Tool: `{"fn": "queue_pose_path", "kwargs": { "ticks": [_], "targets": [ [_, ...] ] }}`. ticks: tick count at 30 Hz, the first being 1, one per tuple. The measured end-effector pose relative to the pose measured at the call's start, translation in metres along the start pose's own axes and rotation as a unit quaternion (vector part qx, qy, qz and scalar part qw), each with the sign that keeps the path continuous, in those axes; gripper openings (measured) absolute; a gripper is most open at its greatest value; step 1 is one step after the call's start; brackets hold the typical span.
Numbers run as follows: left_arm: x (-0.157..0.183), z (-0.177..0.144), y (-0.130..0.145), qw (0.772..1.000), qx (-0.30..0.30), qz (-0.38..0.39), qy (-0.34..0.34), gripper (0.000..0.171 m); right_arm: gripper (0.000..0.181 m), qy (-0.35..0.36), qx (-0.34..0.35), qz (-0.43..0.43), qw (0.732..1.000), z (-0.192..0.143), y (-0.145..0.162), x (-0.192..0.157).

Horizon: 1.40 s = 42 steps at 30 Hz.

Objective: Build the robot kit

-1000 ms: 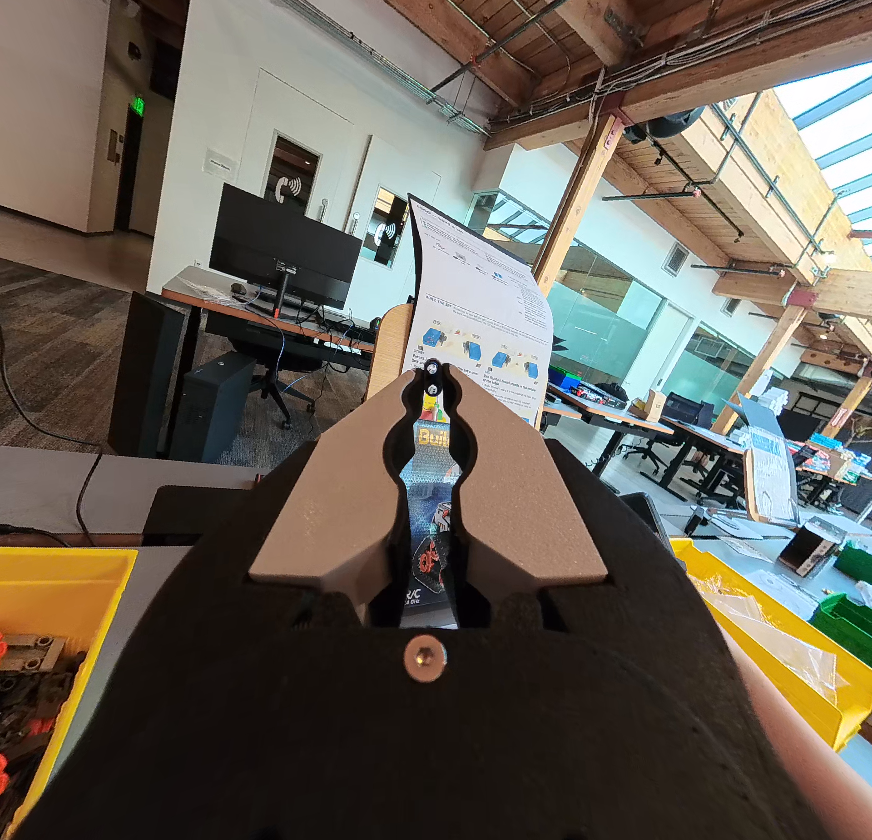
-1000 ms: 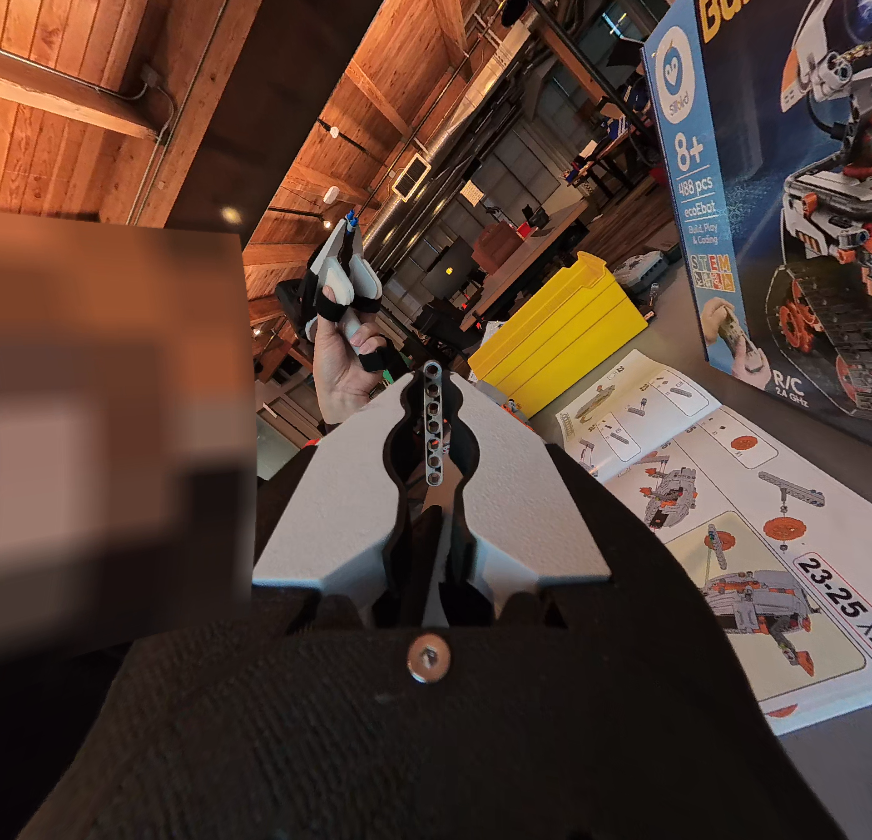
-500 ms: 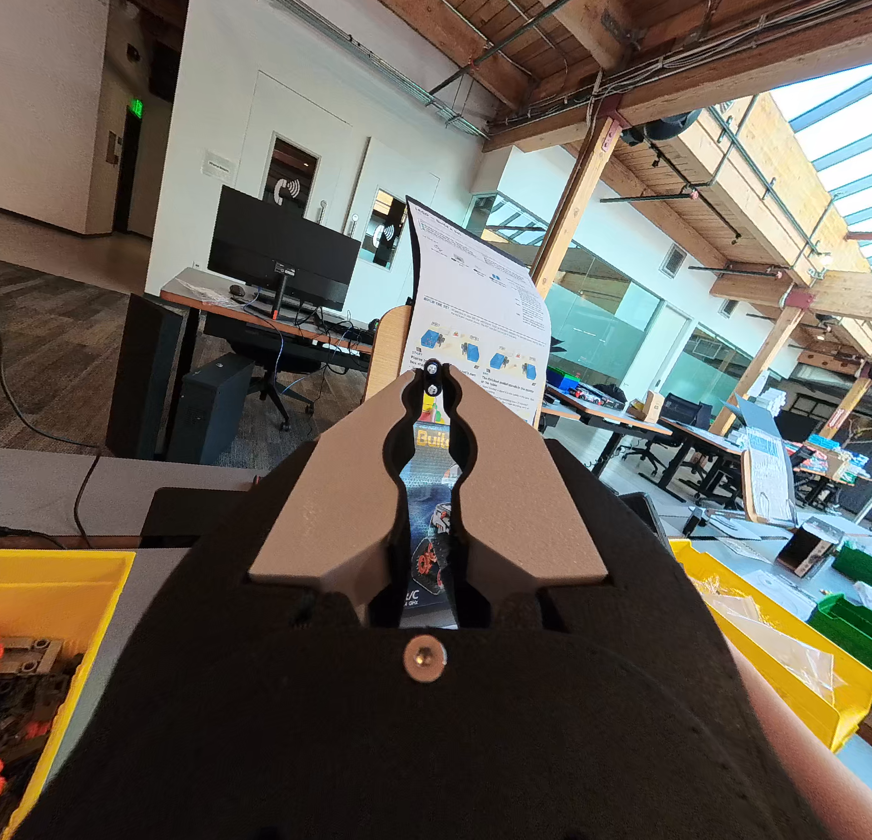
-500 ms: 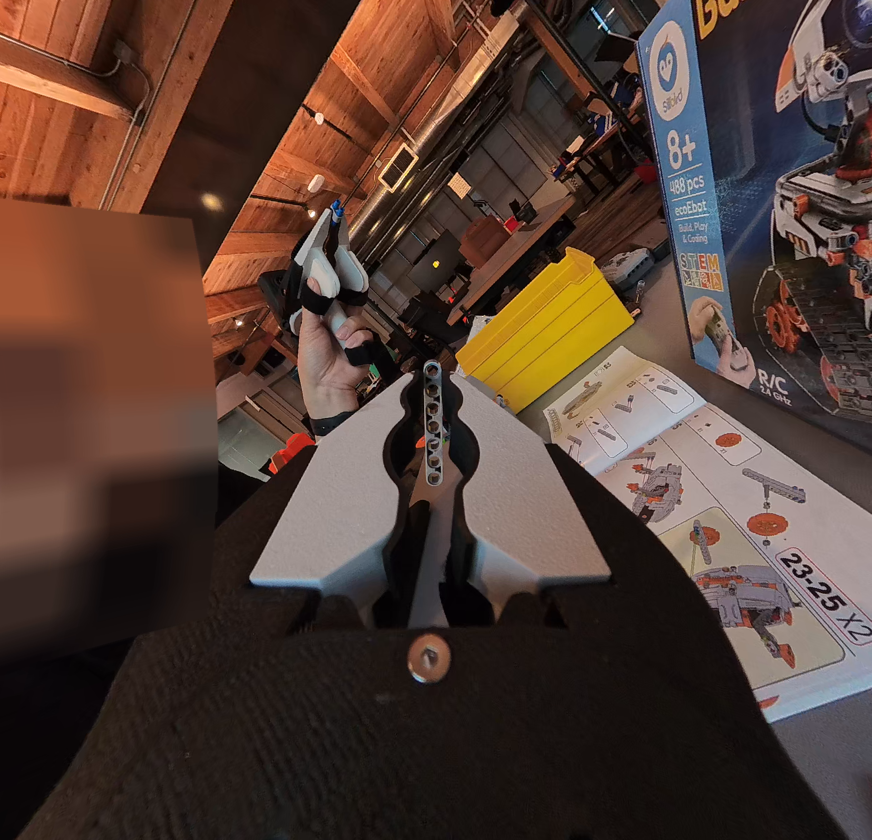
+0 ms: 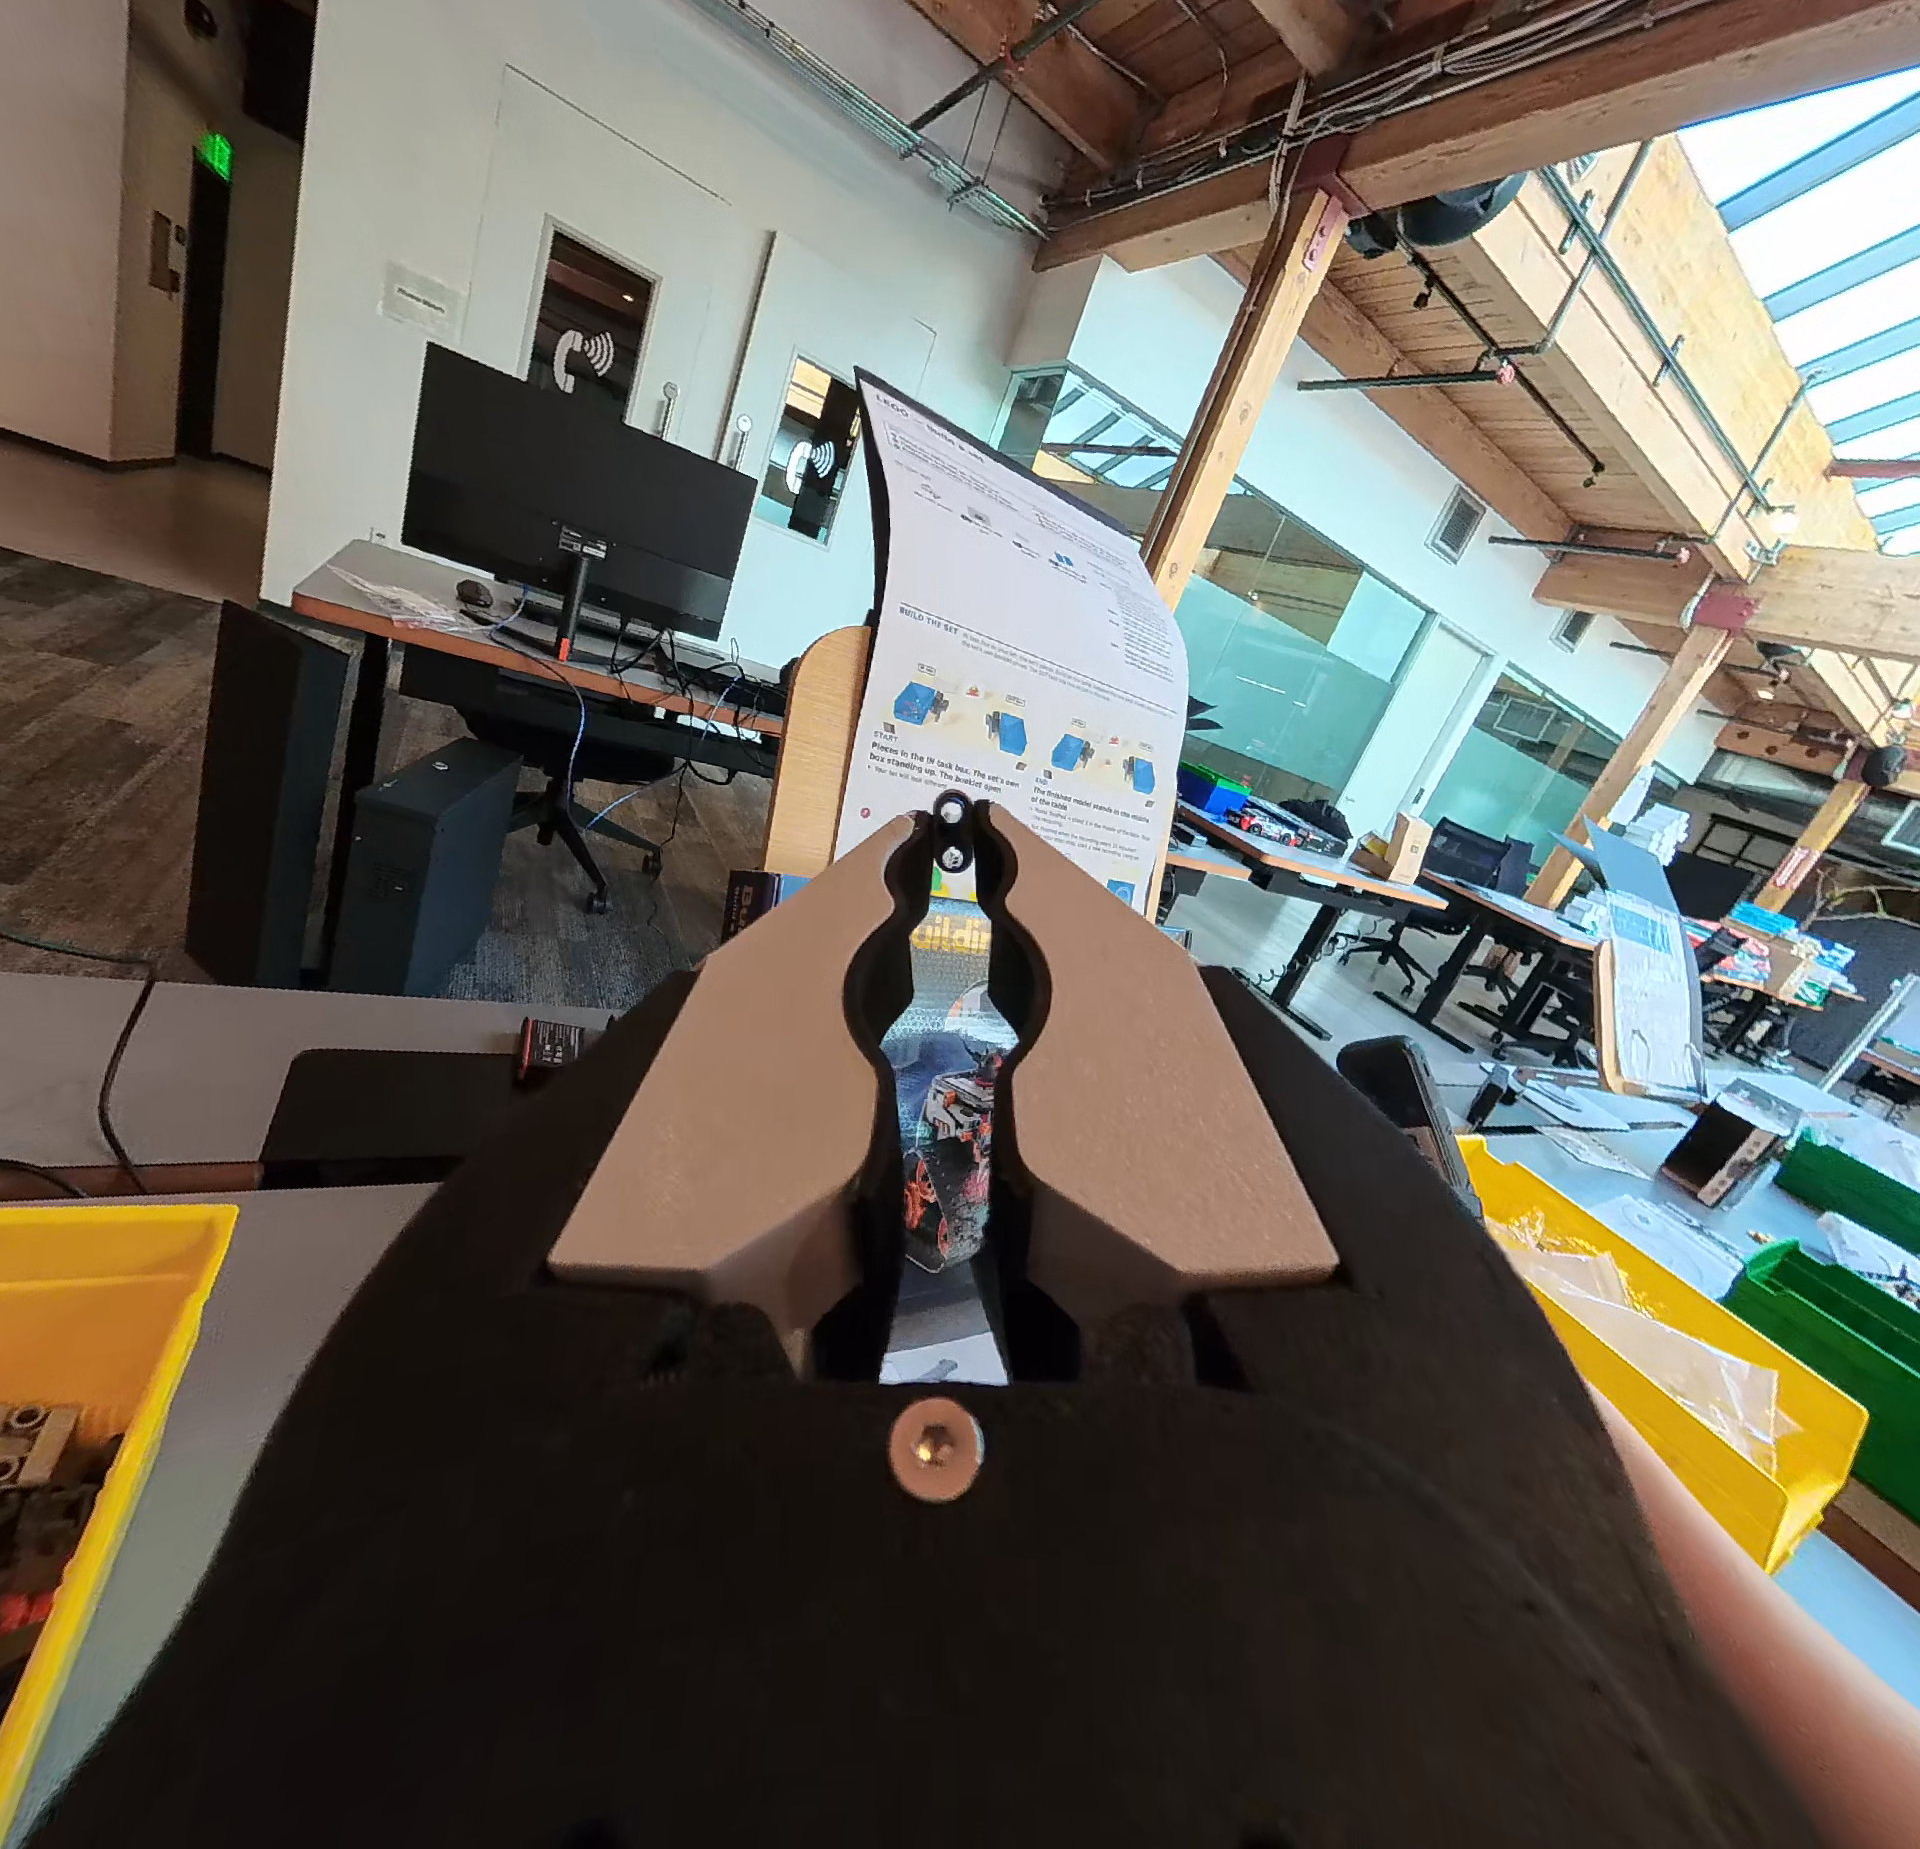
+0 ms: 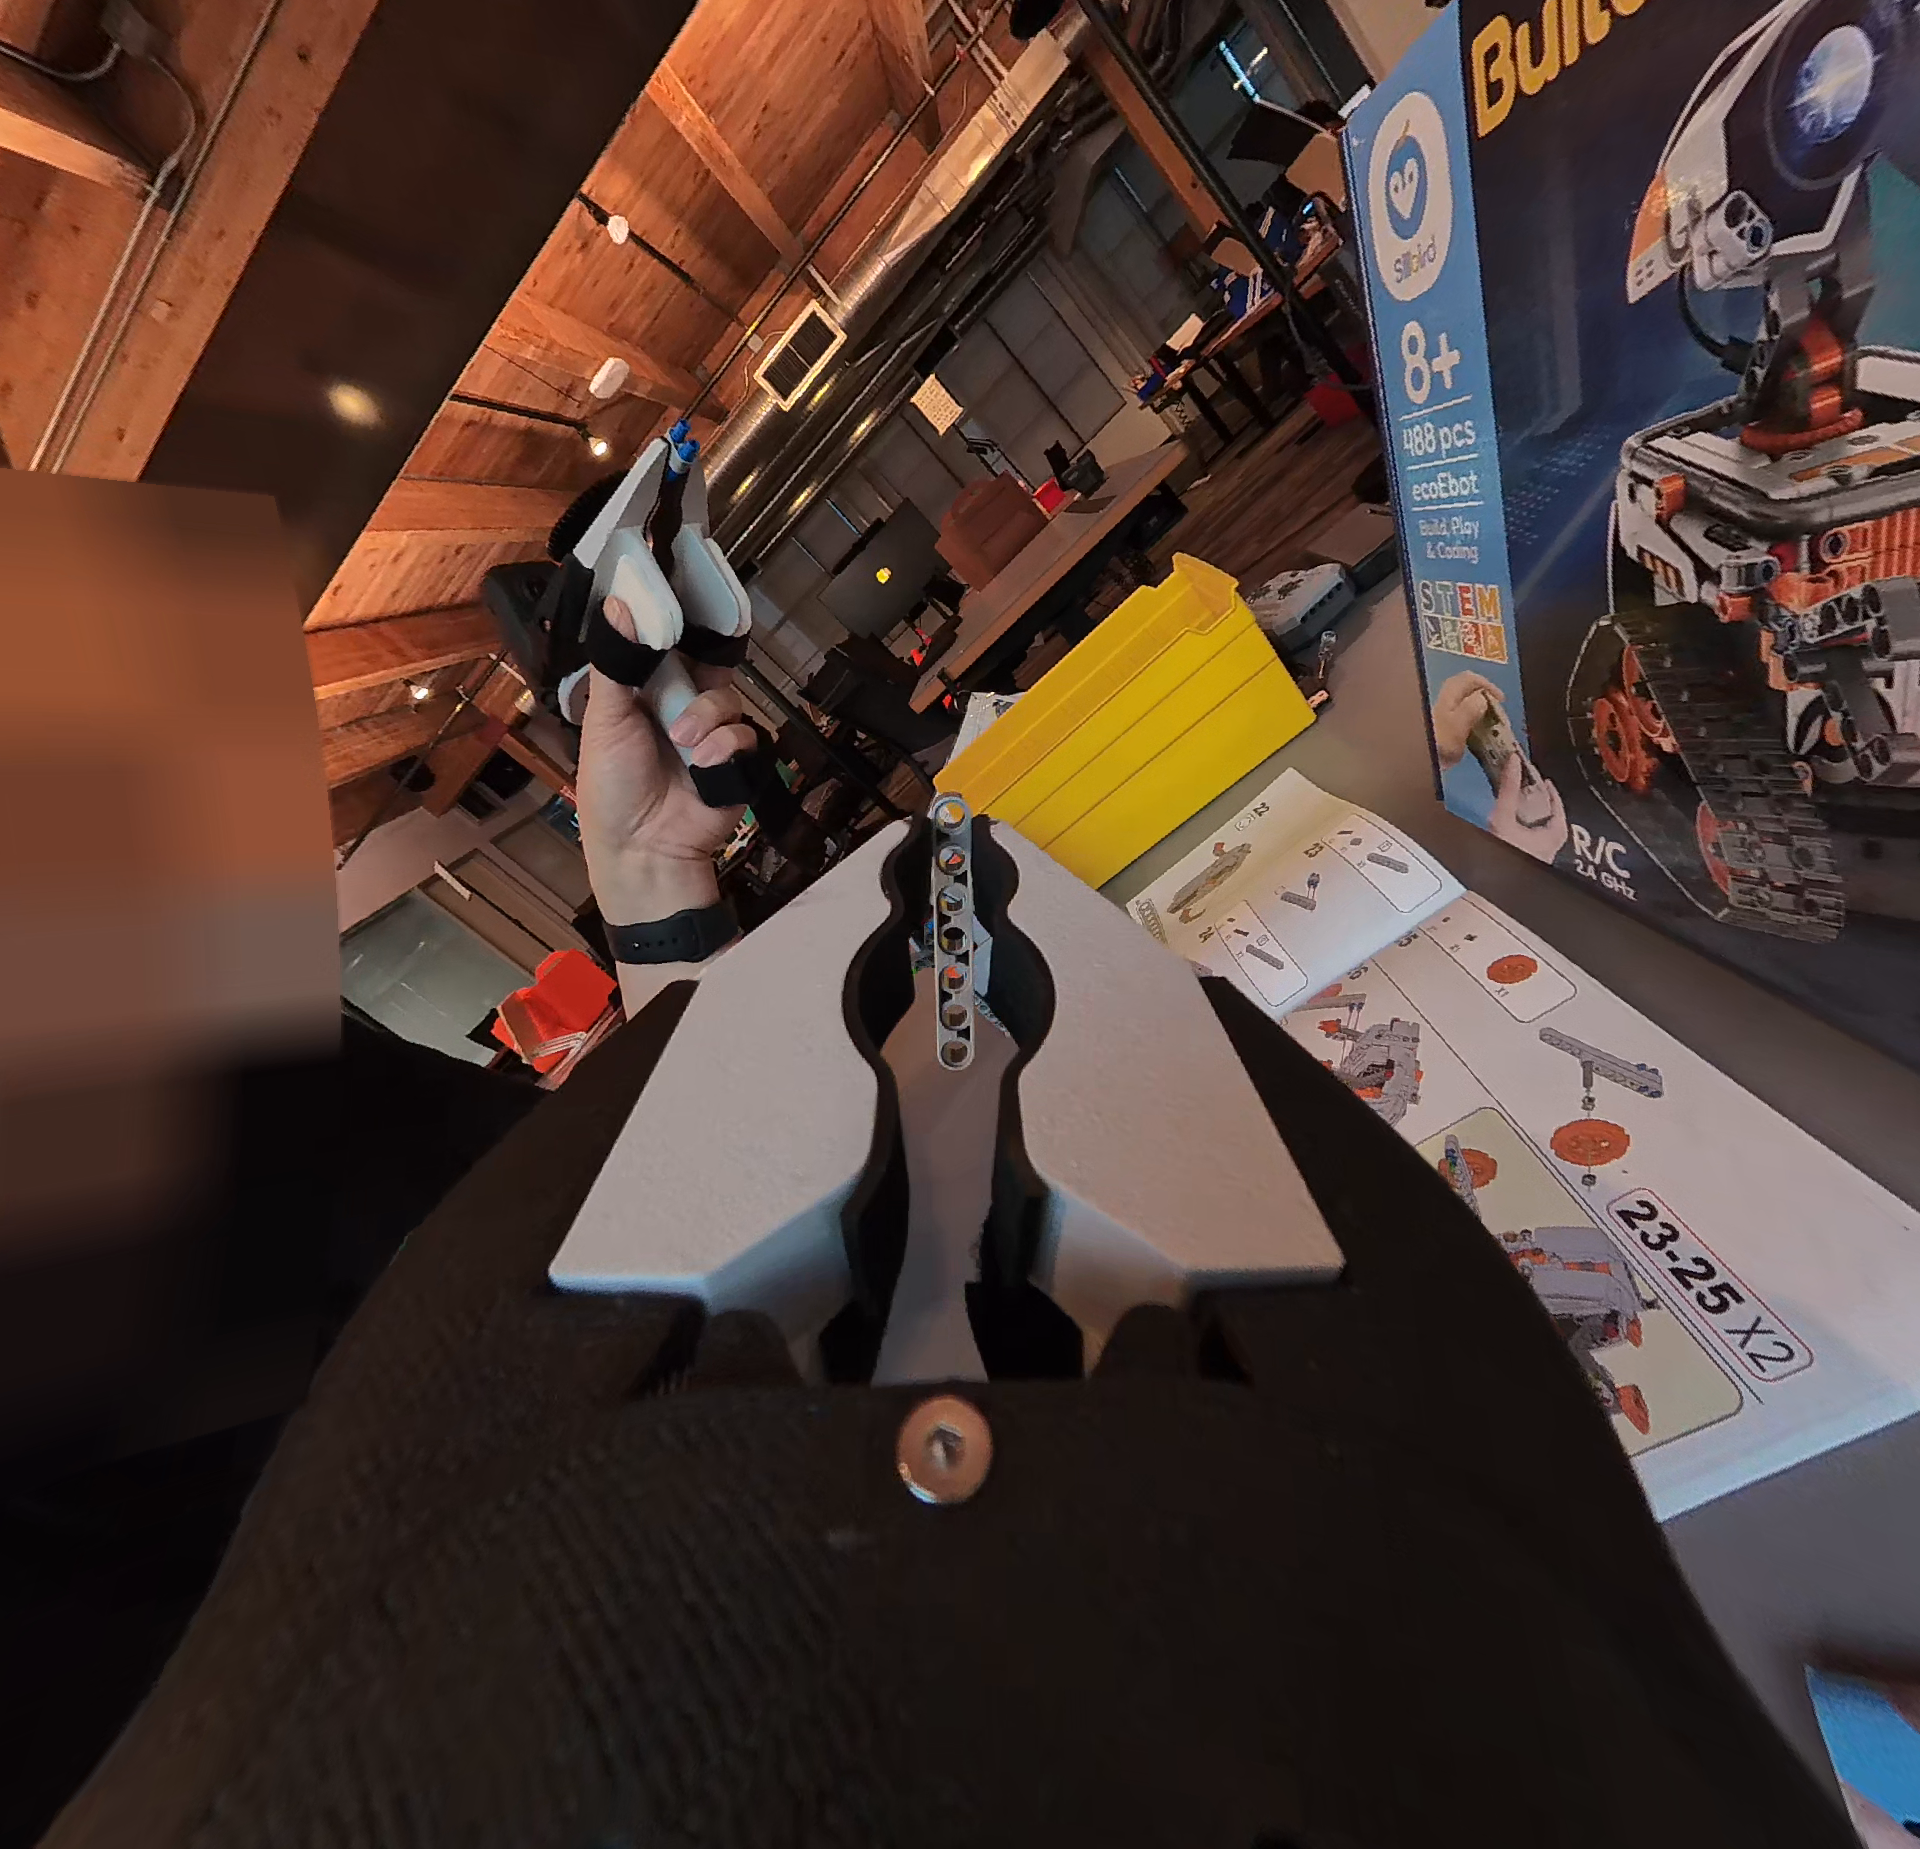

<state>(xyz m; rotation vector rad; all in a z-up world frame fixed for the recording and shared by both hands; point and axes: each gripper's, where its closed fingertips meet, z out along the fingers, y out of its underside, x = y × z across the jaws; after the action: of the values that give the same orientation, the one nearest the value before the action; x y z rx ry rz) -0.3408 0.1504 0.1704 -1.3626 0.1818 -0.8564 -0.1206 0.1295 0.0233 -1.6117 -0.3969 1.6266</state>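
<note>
So, far left in your left wrist view sits a yellow plastic bin (image 5: 99, 1311) w/ dark and grey building pieces inside. Your left gripper (image 5: 951, 831) is raised above the table, fingers pinched shut on a small black two-hole connector piece (image 5: 952, 835) at the very tips. Behind it stands a curved white instruction sheet (image 5: 1013, 656) on a wooden stand (image 5: 821, 750), and a second yellow plastic bin (image 5: 1662, 1384) w/ clear plastic bags sits to the right.

In the right wrist view, your left hand (image 6: 649, 791) holds that same gripper up at the left, a blue bit showing at its tips. Your right gripper (image 6: 951, 833) is closed on a slim grey building beam w/ a row of holes (image 6: 952, 942), gripped near its far end, the rest running back between the fingers. Right of it lies an open white instruction booklet (image 6: 1558, 1124) on the grey table (image 6: 1766, 1591); the tall blue robot-kit box (image 6: 1662, 449) stands upright at far right, touching the booklet's far edge.
</note>
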Motion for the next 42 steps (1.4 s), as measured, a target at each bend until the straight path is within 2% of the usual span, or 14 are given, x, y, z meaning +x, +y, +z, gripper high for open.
{"fn": "queue_pose_path", "kwargs": {
  "ticks": [6, 10, 12, 16, 18, 20, 23, 28, 33, 40, 42],
  "targets": [
    [0.001, 0.003, 0.006, 1.000, -0.014, 0.003, 0.001, 0.005, 0.004, 0.027, 0.009, -0.029, 0.999, -0.002, -0.005, 0.002],
    [0.005, 0.008, 0.013, 1.000, -0.029, 0.008, 0.005, 0.006, 0.006, 0.094, 0.066, -0.097, 0.989, -0.017, -0.030, 0.007],
    [0.006, 0.009, 0.014, 0.999, -0.030, 0.013, 0.005, 0.005, 0.005, 0.141, 0.091, -0.148, 0.975, -0.027, -0.043, 0.007],
    [0.004, 0.005, 0.006, 0.999, -0.017, 0.037, -0.015, 0.005, 0.005, 0.220, 0.104, -0.280, 0.929, -0.038, -0.059, -0.006],
    [0.001, 0.003, 0.004, 0.999, -0.014, 0.046, -0.025, 0.005, 0.005, 0.231, 0.096, -0.326, 0.912, -0.032, -0.057, -0.013],
    [0.000, 0.003, 0.004, 0.998, -0.012, 0.049, -0.028, 0.005, 0.005, 0.229, 0.075, -0.347, 0.907, -0.022, -0.050, -0.015],
    [0.002, 0.005, 0.007, 0.998, -0.016, 0.048, -0.024, 0.005, 0.005, 0.224, 0.032, -0.330, 0.917, -0.010, -0.034, -0.005],
    [0.009, 0.009, 0.010, 0.999, -0.016, 0.043, -0.010, 0.005, 0.005, 0.168, 0.048, -0.245, 0.954, -0.003, -0.026, 0.002],
    [0.022, 0.015, 0.019, 0.999, -0.033, 0.021, 0.027, 0.006, 0.004, 0.124, 0.066, -0.155, 0.978, -0.006, -0.025, 0.009],
    [0.046, 0.022, 0.041, 0.983, -0.090, -0.086, 0.138, 0.005, 0.005, 0.057, 0.091, -0.054, 0.993, -0.007, -0.026, 0.006],
    [0.047, 0.023, 0.045, 0.979, -0.100, -0.100, 0.149, 0.005, 0.005, 0.040, 0.092, -0.041, 0.994, -0.007, -0.027, 0.002]
  ]
}}
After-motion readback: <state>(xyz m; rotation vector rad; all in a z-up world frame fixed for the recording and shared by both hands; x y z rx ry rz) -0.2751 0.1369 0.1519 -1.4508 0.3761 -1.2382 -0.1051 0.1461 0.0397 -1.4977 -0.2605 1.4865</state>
